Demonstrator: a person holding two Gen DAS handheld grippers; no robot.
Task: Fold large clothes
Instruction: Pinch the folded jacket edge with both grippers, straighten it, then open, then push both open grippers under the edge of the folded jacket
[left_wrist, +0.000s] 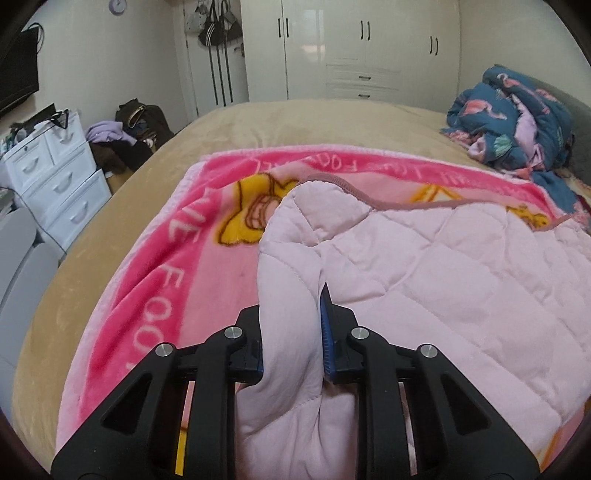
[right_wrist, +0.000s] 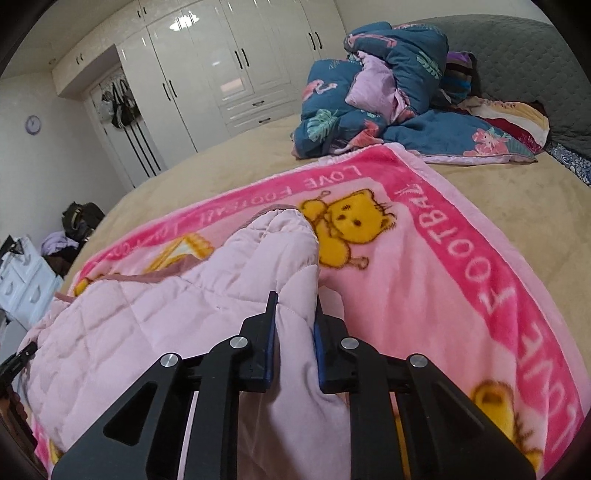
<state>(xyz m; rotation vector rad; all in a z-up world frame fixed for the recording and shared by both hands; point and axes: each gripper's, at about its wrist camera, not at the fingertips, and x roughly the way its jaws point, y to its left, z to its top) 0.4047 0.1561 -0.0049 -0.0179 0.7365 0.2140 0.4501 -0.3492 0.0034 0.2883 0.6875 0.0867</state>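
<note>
**Both grippers clamped on pale pink quilted garment, on bed**

Pale pink quilted padded garment (left_wrist: 424, 266), mauve-piped along far edge, spread on bright pink fleece blanket with yellow bear print and "LOVE FOOTBALL" lettering (left_wrist: 192, 236). Blanket flat on tan plush bedspread (left_wrist: 110, 236).

Left gripper (left_wrist: 291, 332): black frame, blue pads, clenched on a bunched fold at garment's left edge; fabric squeezed between fingers, bulging above and below. Fold raised slightly off blanket there.

Right gripper (right_wrist: 293, 321): same build, likewise clamped on a pinched ridge at garment's right edge, just beside yellow bear. Rest of garment trailing off to the left in that view.

Beyond, near grey padded headboard (right_wrist: 524, 62): crumpled navy quilt with flamingo and leaf print (right_wrist: 369, 96), well apart from garment. Glossy white wardrobe with black handles (left_wrist: 354, 44) along far wall. White plastic drawer unit (left_wrist: 55, 184) beside bed; heap of dark and lilac clothes (left_wrist: 125, 129) near it. Round lilac wall clock (right_wrist: 33, 124), bags hung on door.
</note>
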